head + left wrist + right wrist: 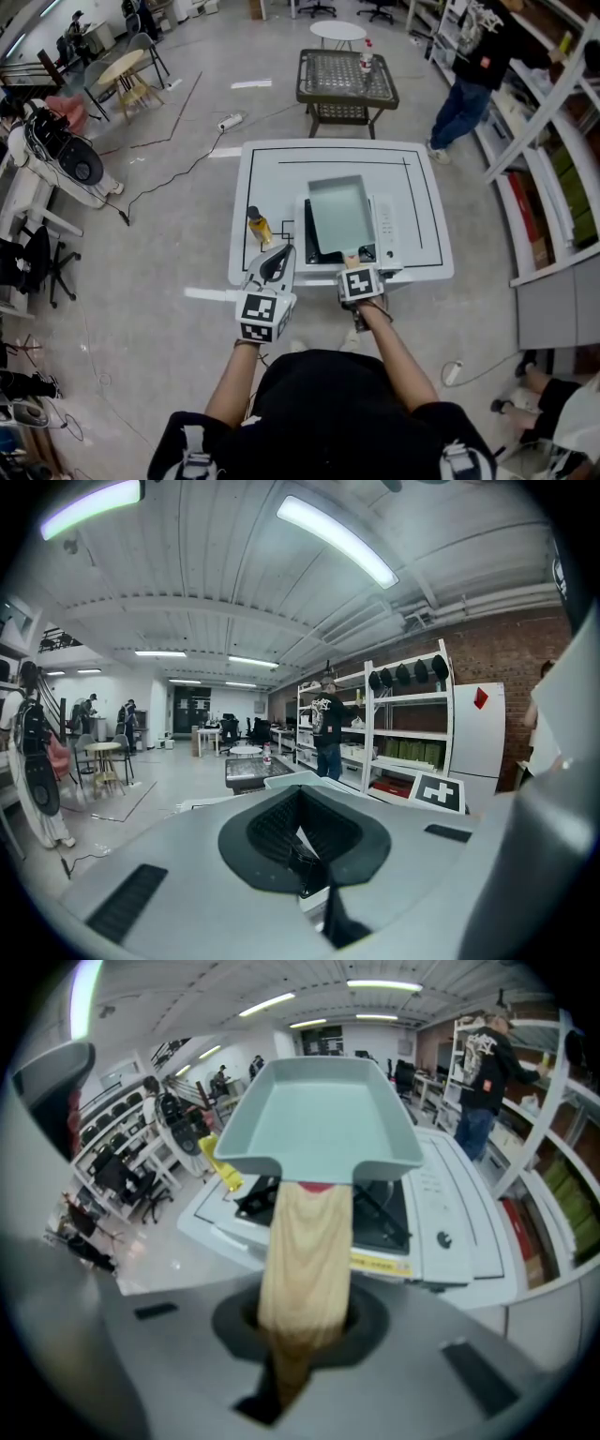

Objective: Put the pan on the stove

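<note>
A pale teal rectangular pan (339, 214) with a wooden handle (305, 1260) hangs over the black burner of a white portable stove (386, 232) on the white table (272, 164). My right gripper (359, 281) is at the table's front edge, shut on the handle's end. In the right gripper view the pan (323, 1115) is just above the burner grate of the stove (412, 1213), tilted slightly up at its far end. My left gripper (272, 272) is beside the table's front left corner, pointing upward. Its jaws look shut with nothing in them.
A small bottle of yellow oil (258, 227) stands on the table left of the stove. Beyond the table is a metal mesh table (345, 80). A person (473, 66) stands at the shelves (553, 187) on the right. Cables lie on the floor at the left.
</note>
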